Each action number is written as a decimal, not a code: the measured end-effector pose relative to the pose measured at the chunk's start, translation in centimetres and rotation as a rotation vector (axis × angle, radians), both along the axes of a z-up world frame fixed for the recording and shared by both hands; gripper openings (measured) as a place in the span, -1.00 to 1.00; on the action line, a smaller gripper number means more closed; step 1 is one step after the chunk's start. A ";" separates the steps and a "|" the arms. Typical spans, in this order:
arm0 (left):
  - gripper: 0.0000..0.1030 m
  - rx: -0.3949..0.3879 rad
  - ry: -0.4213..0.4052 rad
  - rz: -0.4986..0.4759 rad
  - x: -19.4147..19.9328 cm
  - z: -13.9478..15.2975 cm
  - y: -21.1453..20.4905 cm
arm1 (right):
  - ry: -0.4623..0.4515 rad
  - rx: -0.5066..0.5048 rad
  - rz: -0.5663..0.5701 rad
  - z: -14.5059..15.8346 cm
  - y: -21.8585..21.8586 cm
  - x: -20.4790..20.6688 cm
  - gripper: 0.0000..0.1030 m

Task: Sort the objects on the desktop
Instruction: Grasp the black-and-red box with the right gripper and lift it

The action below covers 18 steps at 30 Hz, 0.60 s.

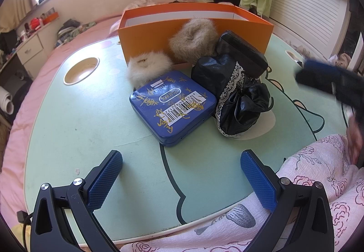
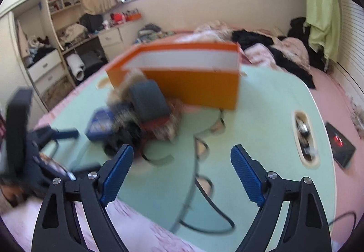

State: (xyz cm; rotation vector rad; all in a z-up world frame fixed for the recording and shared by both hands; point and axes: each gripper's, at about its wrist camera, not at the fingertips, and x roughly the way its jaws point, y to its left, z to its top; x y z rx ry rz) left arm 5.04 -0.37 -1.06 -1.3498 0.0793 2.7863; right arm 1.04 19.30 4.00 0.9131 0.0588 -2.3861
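On the green lap table (image 1: 79, 120) a blue tin (image 1: 173, 107) lies flat in front of a white fur scrunchie (image 1: 149, 67), a tan fur scrunchie (image 1: 193, 40), a black case (image 1: 242, 53) and a black lace-trimmed pouch (image 1: 236, 97). Behind them stands an open orange box (image 1: 198, 31). My left gripper (image 1: 180, 175) hovers open over bare table, short of the tin. My right gripper (image 2: 182, 173) is open with nothing between its pads, near the table's front edge; its view is blurred and shows the orange box (image 2: 193, 86), the black case (image 2: 149, 100) and the tin (image 2: 100, 124).
Round cup holes are cut in the table at left (image 1: 80, 70) and right (image 2: 304, 138). A pink floral cloth (image 1: 307, 183) covers the near edge. A black device with red lights (image 2: 340, 145) lies on the pink bed beside the table. A drawer unit (image 1: 29, 51) stands far left.
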 end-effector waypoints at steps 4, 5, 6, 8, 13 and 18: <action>1.00 0.000 0.000 0.000 0.0 0.0 0.0 | 0.032 -0.009 0.038 1.2 -2.6 -1.7 0.70; 1.00 0.000 0.000 0.000 0.0 0.0 0.0 | 0.026 -0.003 0.045 1.1 -3.4 -2.5 0.70; 1.00 0.000 0.001 0.000 0.0 0.0 0.0 | 0.012 0.005 0.053 0.9 -4.0 -3.2 0.69; 1.00 0.000 0.000 0.001 0.1 0.0 0.0 | -0.037 0.009 0.070 -0.1 -4.8 -4.7 0.22; 1.00 0.000 0.000 0.001 0.1 0.0 0.0 | -0.111 -0.093 0.080 -0.9 -3.7 -5.5 -0.21; 1.00 0.001 0.001 0.001 0.1 0.0 0.0 | -0.029 -0.176 0.039 1.4 0.3 -2.8 -0.21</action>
